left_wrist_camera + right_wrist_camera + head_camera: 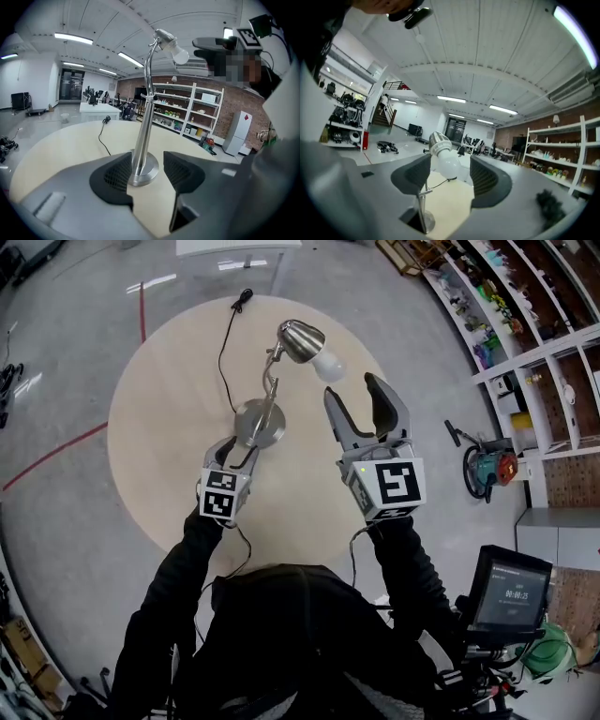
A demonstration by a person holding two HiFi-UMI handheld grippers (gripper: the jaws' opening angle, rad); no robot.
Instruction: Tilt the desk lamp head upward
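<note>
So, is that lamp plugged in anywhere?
No: the cord from the desk lamp ends in a plug lying loose on the table.

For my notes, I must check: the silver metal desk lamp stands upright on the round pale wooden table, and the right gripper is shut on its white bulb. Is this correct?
Not quite. The right gripper is open: the right gripper view shows its jaws apart, not pressing on the white bulb. The rest holds.
</note>
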